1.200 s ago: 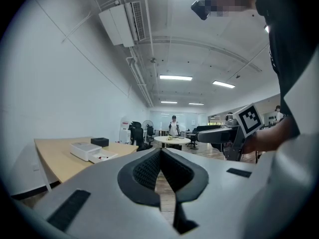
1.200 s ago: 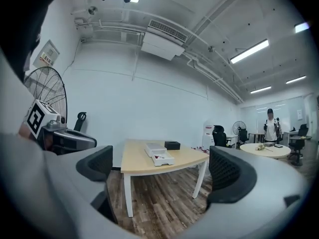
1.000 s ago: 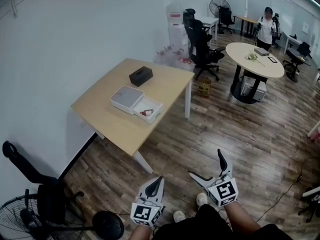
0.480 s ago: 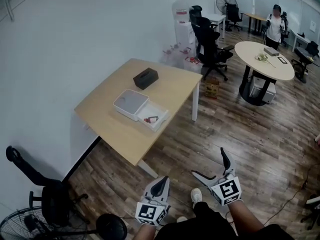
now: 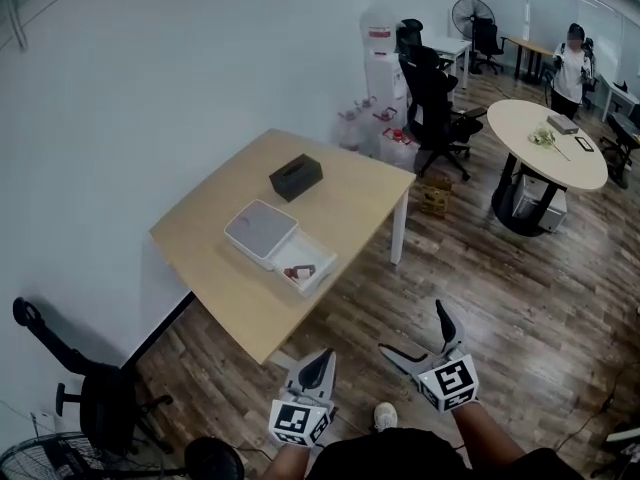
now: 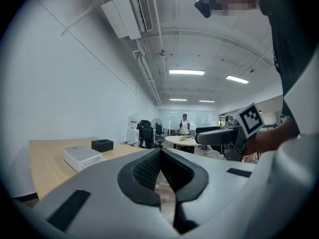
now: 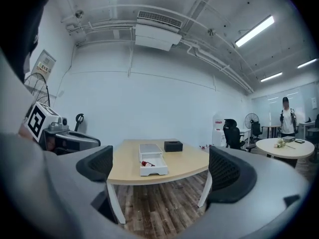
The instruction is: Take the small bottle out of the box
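Note:
A white box [image 5: 262, 233] lies on the wooden table [image 5: 360, 193]; its open tray [image 5: 308, 264] holds the small bottle [image 5: 300, 270], red and dark. The right gripper view shows the same box [image 7: 151, 160] and bottle [image 7: 145, 164] straight ahead across bare floor. My left gripper [image 5: 319, 366] is low in the head view, well short of the table, jaws pressed together and empty, as in its own view [image 6: 160, 156]. My right gripper [image 5: 414, 333] is beside it, open and empty, with the table framed between its jaws [image 7: 159, 166].
A black tissue box [image 5: 295, 177] sits behind the white box. A black chair [image 5: 90, 393] and a fan [image 5: 35, 458] stand by the wall at left. Farther off are office chairs [image 5: 436, 93], a round table [image 5: 555, 143] and a person [image 5: 573, 60].
The table has slid lower and to the right in the head view and looks slightly nearer. Both grippers keep their places and states.

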Available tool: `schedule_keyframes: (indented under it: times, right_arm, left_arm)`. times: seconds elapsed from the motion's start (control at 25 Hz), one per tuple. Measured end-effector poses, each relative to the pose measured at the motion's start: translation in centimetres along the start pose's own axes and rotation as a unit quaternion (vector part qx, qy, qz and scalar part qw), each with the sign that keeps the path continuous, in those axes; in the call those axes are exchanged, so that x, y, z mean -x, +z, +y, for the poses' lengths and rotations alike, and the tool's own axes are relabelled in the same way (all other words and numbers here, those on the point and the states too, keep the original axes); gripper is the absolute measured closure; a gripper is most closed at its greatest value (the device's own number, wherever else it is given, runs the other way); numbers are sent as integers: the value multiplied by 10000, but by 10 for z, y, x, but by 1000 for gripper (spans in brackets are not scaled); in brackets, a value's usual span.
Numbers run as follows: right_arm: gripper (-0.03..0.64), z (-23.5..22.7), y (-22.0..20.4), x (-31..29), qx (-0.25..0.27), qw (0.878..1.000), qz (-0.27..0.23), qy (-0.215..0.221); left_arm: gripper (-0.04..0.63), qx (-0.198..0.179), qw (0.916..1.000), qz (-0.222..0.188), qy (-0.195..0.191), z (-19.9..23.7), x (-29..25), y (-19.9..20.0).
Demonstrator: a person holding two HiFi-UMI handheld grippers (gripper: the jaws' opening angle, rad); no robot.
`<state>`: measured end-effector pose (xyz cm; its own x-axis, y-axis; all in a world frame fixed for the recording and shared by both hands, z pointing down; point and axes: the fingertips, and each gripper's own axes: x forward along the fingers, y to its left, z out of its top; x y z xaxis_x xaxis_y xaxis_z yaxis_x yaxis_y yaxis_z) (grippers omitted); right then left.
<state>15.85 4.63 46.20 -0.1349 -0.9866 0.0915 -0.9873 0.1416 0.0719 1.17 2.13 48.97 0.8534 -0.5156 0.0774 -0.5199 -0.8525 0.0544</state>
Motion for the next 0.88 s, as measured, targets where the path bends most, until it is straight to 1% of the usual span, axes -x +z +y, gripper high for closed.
schedule_keyframes:
  times: [0.08, 0.2, 0.36, 0.48, 0.68, 0.8, 0.88]
  right_arm:
    - [31, -13, 2, -12, 36, 9999, -16, 97]
    - [31, -31, 6, -31, 80, 9996, -23, 265]
    - [31, -41, 10, -53, 119, 9988, -47, 469]
    - [31, -44, 11, -69, 129, 9980, -57, 620]
    - [31, -41, 11, -104, 299, 9953, 16, 924]
    - [31, -40, 11, -130, 313, 9944, 59, 1008]
    - [31, -39, 10, -148, 313, 9940, 89, 1046]
  left_arm:
    - [580, 28, 9998, -37, 179, 8, -17, 2]
    - [580, 256, 9987, -100, 427, 24, -33, 6]
    - [580, 287, 9973, 70, 674, 40, -39, -4]
    - [580, 212, 9970, 138, 736, 49, -50, -5]
    - [580, 116, 9971, 145, 740, 67, -73, 3]
    - [580, 18, 9973, 134, 717, 85, -85, 9]
    - [580, 44, 9973, 109, 720, 102, -92, 10]
